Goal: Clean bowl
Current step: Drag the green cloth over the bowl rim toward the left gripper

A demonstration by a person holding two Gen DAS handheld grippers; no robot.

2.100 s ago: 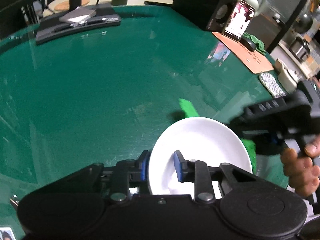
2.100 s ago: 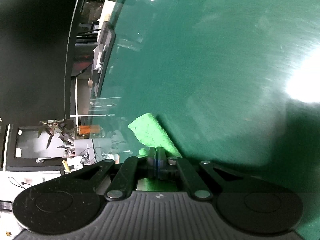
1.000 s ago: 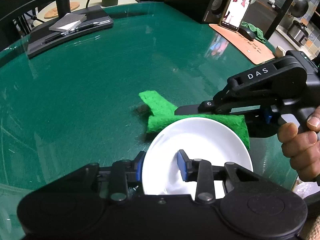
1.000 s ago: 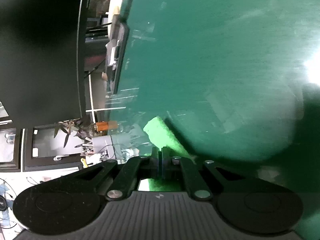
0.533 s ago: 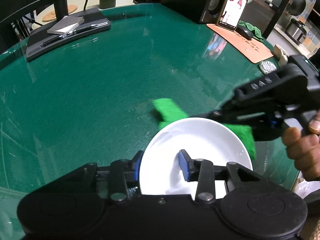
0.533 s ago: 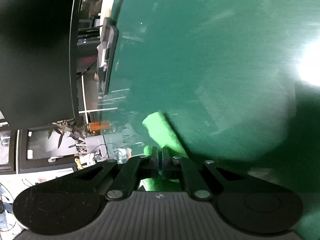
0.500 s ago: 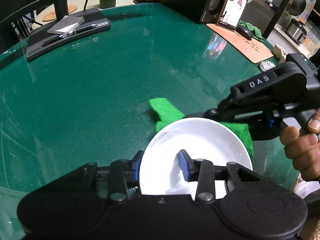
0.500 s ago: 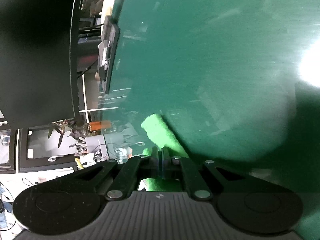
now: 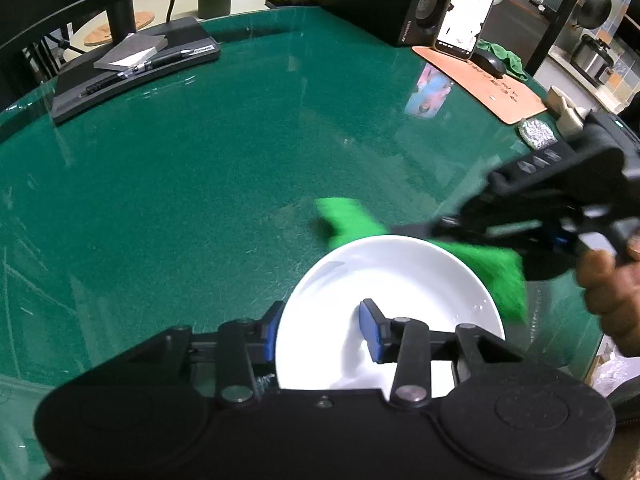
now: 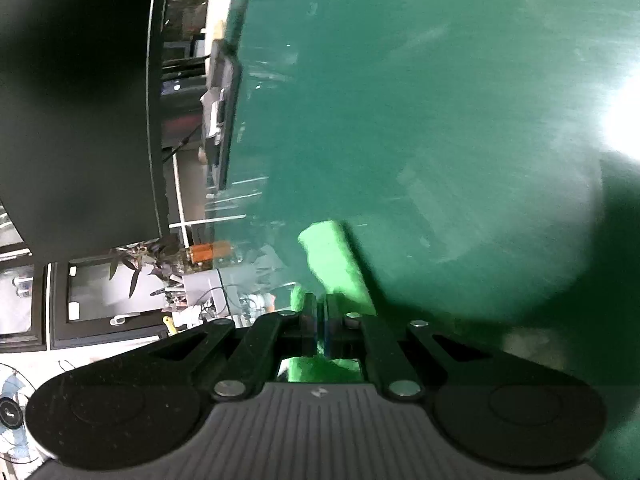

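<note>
Near the table's front edge [image 9: 168,184], toward its right corner, my left gripper [image 9: 320,330] pinches the rim of the white bowl [image 9: 400,276], one blue pad inside and one outside. My right gripper [image 10: 320,330] is clamped on the green scrubbing pad [image 9: 492,268], which wraps round the bowl's far and right outer side, blurred as if mid-rub. My right hand [image 9: 612,284] holds that tool off the table's right edge.

Judging the job: the bowl's inside looks clean and white, with only a glossy sheen, and the pad is working the outside. How much of the outside remains I cannot tell, since it is hidden.

Along the back edge sit a black tray [image 9: 132,68], a speaker [image 9: 424,4] and a propped phone [image 9: 464,18], with a tan mat [image 9: 500,84] at the back right. All are well apart; nothing crowds the bowl.
</note>
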